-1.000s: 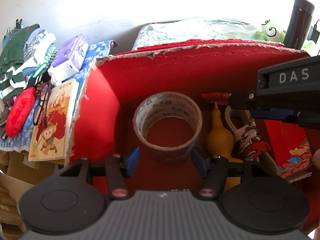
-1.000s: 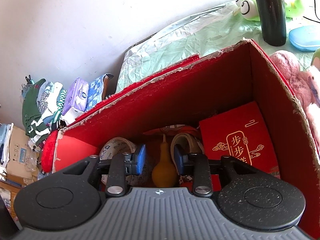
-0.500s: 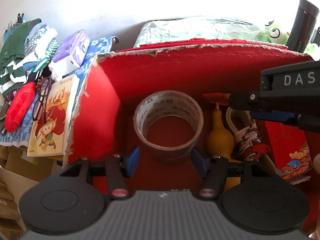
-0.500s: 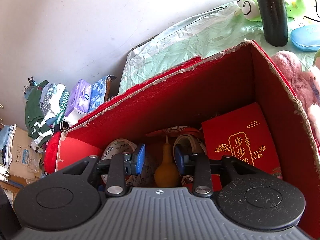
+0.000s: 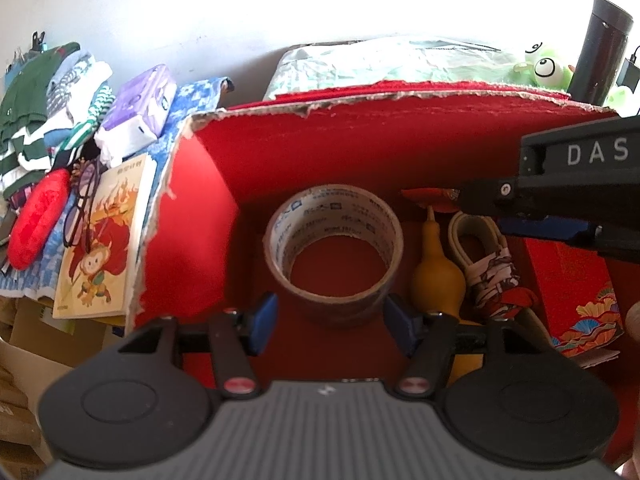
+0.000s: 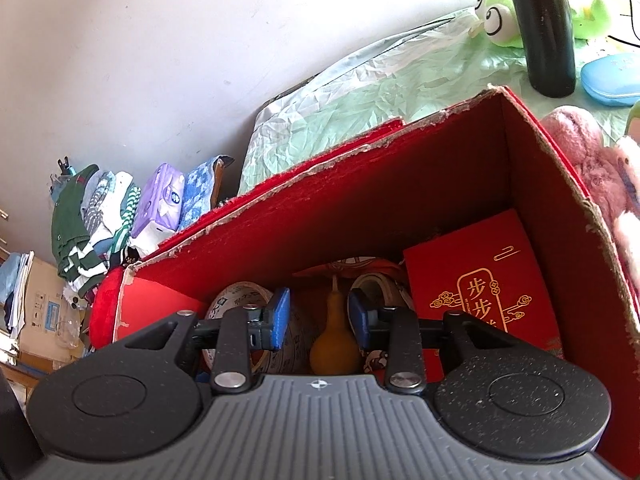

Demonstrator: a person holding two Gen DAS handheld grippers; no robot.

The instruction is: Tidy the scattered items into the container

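The open red cardboard box point(image 5: 280, 152) with torn rims is the landmark. On its floor, in the middle, stands a brown roll of packing tape point(image 5: 334, 256). Just right of the roll lies a yellow gourd-shaped bulb point(image 5: 438, 276), then a folded patterned umbrella with a cream strap point(image 5: 494, 276) and a red printed envelope point(image 6: 484, 280) against the right wall.

The left hand-held gripper point(image 5: 332, 320) hovers over the roll, its blue pads wide apart and not touching it. The right hand-held gripper point(image 6: 318, 314) is narrower – the bulb shows between its pads, apart from them.

Outside the left wall lies a picture book with a cartoon monkey point(image 5: 100, 248).
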